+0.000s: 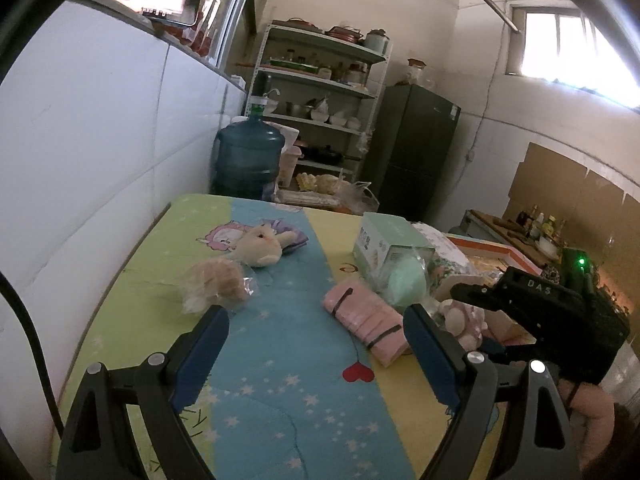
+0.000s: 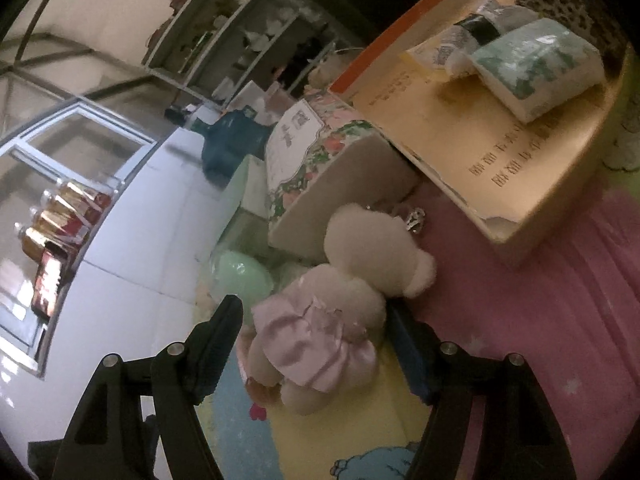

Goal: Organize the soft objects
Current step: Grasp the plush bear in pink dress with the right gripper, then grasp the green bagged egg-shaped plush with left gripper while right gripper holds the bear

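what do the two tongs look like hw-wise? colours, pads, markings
Left tongs: black angular linkage frames, silver pivot bolts, dark blue pads. Right tongs: same build; from the left wrist view its black body shows raised "DAS" lettering and a lit green LED. A black cable runs at the left edge.

Right gripper point(image 2: 316, 320) with jaws spread wide on either side of a plush toy in a pink dress point(image 2: 320, 340) — whether the pads touch it cannot be told. The toy's head lies against a floral box point(image 2: 320, 160). Behind it, an open orange-rimmed box point(image 2: 500, 160) holds a green-patterned packet point(image 2: 536, 64) — a pale green ball point(image 2: 240, 276) sits at left.
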{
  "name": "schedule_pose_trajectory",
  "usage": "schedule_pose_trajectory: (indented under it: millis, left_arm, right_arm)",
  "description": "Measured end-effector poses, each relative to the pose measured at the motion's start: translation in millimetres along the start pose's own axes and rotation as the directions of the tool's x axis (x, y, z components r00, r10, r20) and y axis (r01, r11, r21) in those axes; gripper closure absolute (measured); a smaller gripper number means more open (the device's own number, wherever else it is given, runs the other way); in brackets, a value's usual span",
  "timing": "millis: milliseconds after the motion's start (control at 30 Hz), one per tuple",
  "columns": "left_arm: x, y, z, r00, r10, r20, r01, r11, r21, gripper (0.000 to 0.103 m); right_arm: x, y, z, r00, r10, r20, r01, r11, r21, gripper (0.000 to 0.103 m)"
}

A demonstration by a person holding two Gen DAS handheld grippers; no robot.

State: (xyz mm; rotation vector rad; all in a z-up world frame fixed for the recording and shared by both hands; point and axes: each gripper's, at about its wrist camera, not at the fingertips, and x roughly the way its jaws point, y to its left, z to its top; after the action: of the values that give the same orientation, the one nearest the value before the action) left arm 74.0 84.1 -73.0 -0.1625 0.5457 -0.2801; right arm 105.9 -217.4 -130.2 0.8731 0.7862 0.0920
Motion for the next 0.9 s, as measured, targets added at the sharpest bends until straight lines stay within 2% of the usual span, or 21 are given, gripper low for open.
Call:
schedule_pose_trajectory:
  millis: [100,200,467,633,800,900]
  left_arm:
    - [0.1,1.3,-1.0,1.000,-0.001,-0.005,0.001,1.000,-0.001,0.014]
    - [1.6,1.3,-1.3,1.000,-0.007,-0.013,0.007,1.000,-0.002,0.014]
    - [10.7,-4.8,0.4,0.999,-0.025,-0.028,0.025,1.000,0.007,0.014]
    - [22.9,-19.8,11.8,0.997,-0.075,-0.029,0.076,0.996,0.037,0.014]
    - [58.9,-51.0,28.7,0.991,-0.111,-0.079,0.119,0.987,0.110,0.014]
    - [84.1,-65.1,33.0,0.983,-0.133,-0.130,0.150,0.981,0.126,0.014]
  right_arm:
    - [0.5,-2.0,-3.6,1.000,-0.016,-0.008,0.016,0.999,-0.047,0.046]
    - [-1.9,-6.5,-6.0,1.000,0.000,-0.008,0.000,0.999,-0.052,0.050]
    - [-24.4,-2.8,-21.0,1.000,-0.004,0.027,0.009,0.986,-0.168,0.051]
    - [-44.3,11.0,-33.3,0.996,-0.018,0.085,0.042,0.957,-0.285,0.051]
    - [-68.0,17.3,-39.8,0.985,-0.026,0.170,0.086,0.931,-0.354,0.051]
    - [-74.3,16.1,-37.7,0.982,-0.026,0.187,0.093,0.929,-0.359,0.051]
